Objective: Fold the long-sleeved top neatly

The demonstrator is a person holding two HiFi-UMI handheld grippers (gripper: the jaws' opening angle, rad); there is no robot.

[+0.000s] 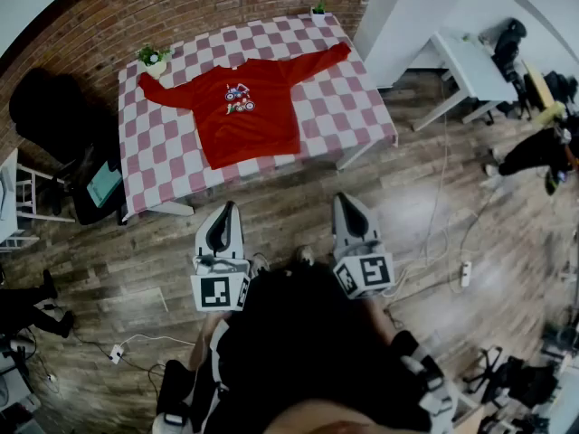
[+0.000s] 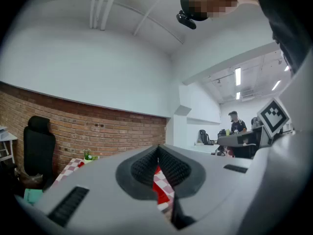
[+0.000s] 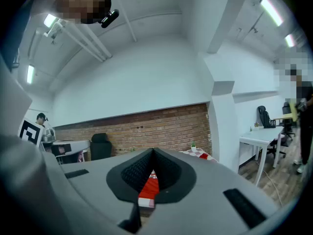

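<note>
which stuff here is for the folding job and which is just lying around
For the job: red top, checkered table, left claw, right claw (both shut, empty).
Lying about: potted plant, second potted plant, black chair, white desk, power strip.

left gripper (image 2: 157,153) closed, empty

Left gripper (image 1: 227,210) & right gripper (image 1: 347,199): grey plastic shells, smooth, matt; pads (image 2: 143,167) dark, finely ribbed, rubbery-looking; marker cubes (image 1: 220,291) matt w/ printed black-white squares; ahead of both, long-sleeved top (image 1: 249,107): red cloth, soft, matt, printed patch on chest; under it tablecloth (image 1: 163,156): checked cloth, matt, slightly wrinkled; floor (image 1: 425,215) below the grippers: wood planks w/ mild sheen; wall (image 1: 136,7) beyond the tablecloth: rough brick, matt; desk (image 1: 466,61) to right gripper's right: smooth white top.
</note>
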